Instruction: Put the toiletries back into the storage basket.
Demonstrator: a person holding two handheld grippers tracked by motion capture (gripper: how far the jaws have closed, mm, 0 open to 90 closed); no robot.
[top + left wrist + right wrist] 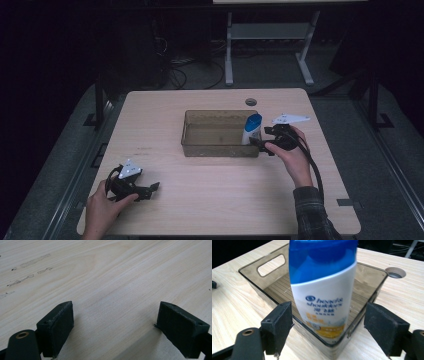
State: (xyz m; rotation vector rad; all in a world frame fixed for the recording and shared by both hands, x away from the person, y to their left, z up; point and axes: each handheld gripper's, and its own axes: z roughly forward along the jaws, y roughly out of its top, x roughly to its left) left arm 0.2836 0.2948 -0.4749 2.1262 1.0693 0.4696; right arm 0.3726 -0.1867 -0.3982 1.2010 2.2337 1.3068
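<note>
Dark floor and shadowed furniture surround a pale wooden table (200, 200) that takes up the middle of the high view. At the lower left of that frame, the person's left hand (100, 210) holds the left gripper (148, 190) low over the bare tabletop near the front edge; the left gripper view shows its jaws spread wide with nothing but wood grain between them, and a few faint dark marks on the wood at the upper left. Toward the centre of the high view sits a translucent smoky-brown bin (192, 145), rectangular, with a handle slot in its end wall. At the bin's right end stands a white shampoo bottle (251, 130) with a blue cap, upright inside the bin against the wall. Just right of it, the right hand (292, 155) holds the right gripper (262, 145) at the bin's right end wall. In the right gripper view the bottle (324, 300) rises in the middle of the frame, and the jaws stand wide on either side of it, apart from its sides, not clamped. Behind the bin, a round grommet hole (251, 102) sits near the table's far edge.
</note>
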